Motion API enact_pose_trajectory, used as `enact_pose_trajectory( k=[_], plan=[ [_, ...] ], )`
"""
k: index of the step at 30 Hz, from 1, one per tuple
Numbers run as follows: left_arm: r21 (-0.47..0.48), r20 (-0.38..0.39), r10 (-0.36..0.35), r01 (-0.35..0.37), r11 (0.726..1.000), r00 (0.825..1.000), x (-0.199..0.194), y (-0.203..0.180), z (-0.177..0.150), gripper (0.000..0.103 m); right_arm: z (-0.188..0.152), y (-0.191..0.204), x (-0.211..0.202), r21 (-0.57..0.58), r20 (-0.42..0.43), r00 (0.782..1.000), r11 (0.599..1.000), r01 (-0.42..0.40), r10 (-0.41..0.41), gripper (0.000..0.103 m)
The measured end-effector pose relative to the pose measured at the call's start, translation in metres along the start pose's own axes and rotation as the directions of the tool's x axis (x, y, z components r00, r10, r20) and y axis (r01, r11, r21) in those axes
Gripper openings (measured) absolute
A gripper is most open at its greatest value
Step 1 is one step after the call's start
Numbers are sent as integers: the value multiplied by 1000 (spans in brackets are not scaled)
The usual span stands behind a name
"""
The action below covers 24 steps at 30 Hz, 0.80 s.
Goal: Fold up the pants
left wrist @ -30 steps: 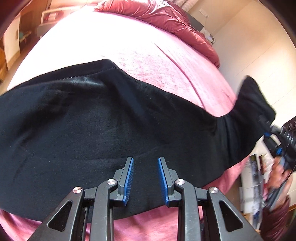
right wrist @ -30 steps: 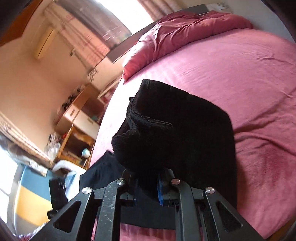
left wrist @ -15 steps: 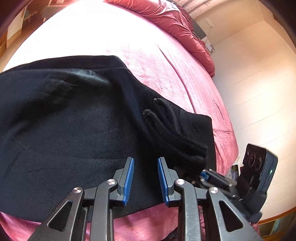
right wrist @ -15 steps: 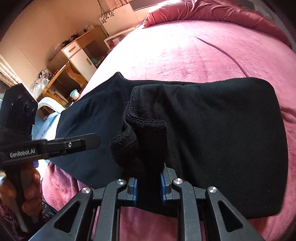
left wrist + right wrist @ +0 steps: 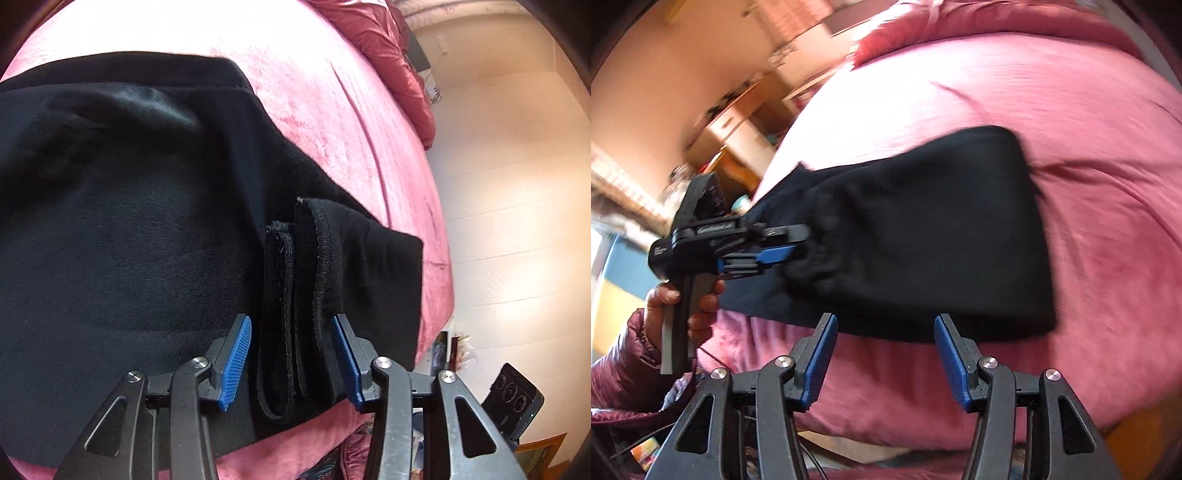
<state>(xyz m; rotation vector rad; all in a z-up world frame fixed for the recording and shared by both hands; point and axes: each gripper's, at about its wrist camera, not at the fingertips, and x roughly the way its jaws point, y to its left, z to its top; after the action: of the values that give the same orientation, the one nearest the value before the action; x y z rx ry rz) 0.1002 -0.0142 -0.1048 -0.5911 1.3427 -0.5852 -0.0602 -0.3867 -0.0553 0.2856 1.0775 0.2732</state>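
Black pants (image 5: 129,229) lie across a pink bed (image 5: 332,96). Their leg end is folded back over the rest, and the hemmed cuffs (image 5: 295,280) lie on top. My left gripper (image 5: 291,360) is open, with the cuffs lying between its blue pads (image 5: 236,363). In the right wrist view the folded pants (image 5: 942,236) lie flat on the bed (image 5: 1052,110). My right gripper (image 5: 886,354) is open and empty, just short of the fold's near edge. The left gripper (image 5: 783,243) shows there at the left, fingers around the cuff end.
A rumpled red duvet (image 5: 391,48) lies at the head of the bed. A wooden desk and drawers (image 5: 738,125) stand beyond the bed's left side. The bed's near edge runs just under both grippers. A wall (image 5: 517,184) stands to the right.
My right gripper carried the leg end leftward over the pants, let go of it and drew back, open. My left gripper opened wider, and now straddles the cuffs.
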Motion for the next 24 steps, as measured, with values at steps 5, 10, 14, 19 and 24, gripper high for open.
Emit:
enact_pose_trajectory(
  k=[5, 10, 14, 19, 24],
  plan=[
    [9, -56, -8, 8, 1000, 998, 24, -11, 10, 29, -26, -55, -20, 106, -32, 984, 979, 175, -173, 56],
    [71, -11, -24, 25, 997, 1000, 16, -39, 7, 17, -28, -62, -10, 121, -28, 974, 967, 226, -225, 57],
    [109, 40, -125, 120, 987, 991, -9, -62, 11, 16, -22, -52, 11, 80, -6, 965, 962, 260, -261, 62],
    [179, 73, -221, 205, 962, 972, -38, -93, 16, 16, -3, -42, 28, 78, 51, 944, 944, 322, -326, 63],
    [209, 94, -181, 158, 965, 979, -37, -87, 15, 15, 8, -47, 38, 122, 81, 915, 915, 385, -396, 29]
  ],
)
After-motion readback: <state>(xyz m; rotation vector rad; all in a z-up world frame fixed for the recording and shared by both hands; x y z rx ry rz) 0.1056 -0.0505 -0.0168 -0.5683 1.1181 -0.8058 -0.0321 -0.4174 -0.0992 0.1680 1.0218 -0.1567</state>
